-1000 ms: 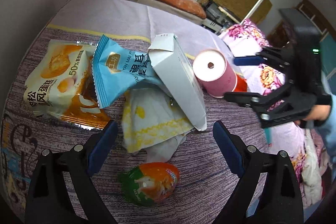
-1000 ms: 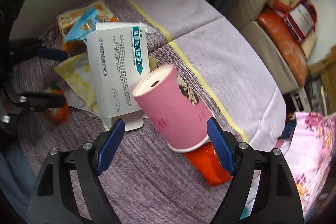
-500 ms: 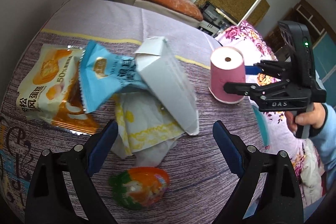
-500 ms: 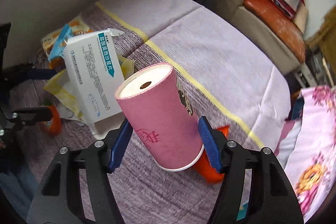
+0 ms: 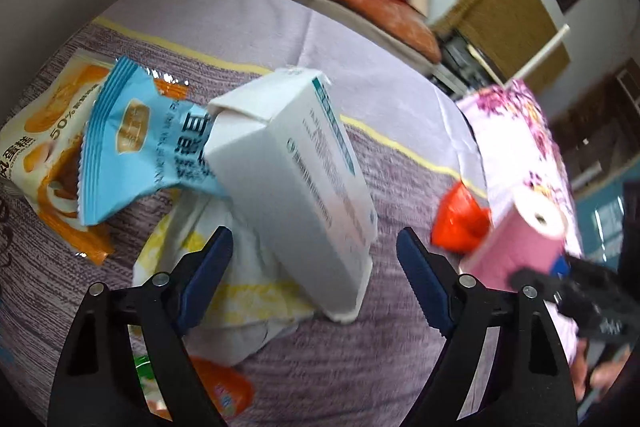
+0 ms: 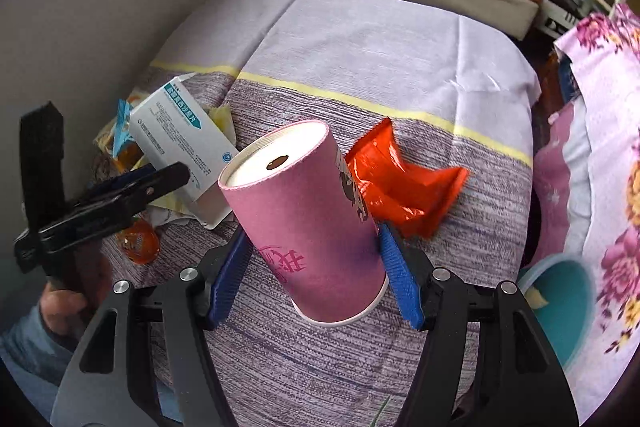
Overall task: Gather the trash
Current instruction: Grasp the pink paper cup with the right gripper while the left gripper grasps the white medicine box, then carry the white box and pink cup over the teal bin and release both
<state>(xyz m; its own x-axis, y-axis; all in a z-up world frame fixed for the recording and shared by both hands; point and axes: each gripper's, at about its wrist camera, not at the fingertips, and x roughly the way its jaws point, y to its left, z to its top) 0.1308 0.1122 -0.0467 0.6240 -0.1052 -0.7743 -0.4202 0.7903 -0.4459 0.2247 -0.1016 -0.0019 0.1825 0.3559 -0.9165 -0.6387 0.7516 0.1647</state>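
So the right gripper (image 6: 314, 267) has its blue pads clamped on a pink cup (image 6: 308, 219), upside down and tilted, lifted off the purple cloth (image 6: 360, 59). The cup's got a little cartoon figure and some red characters I can't read. Right behind it is a crumpled orange wrapper (image 6: 400, 183), and a teal bin (image 6: 560, 303) sits down by the floral fabric (image 6: 608, 131).

The left gripper (image 5: 312, 275) has just been closing, but its fingers are apart and touch nothing. A white box (image 5: 296, 179) with teal-banded small print lies tilted between them, over a blue packet (image 5: 132, 143) and a yellow-white napkin (image 5: 240, 291). A cake bag (image 5: 44, 131) reads "50%". An orange-green egg toy (image 5: 216, 387) sits partly hidden behind the left finger.
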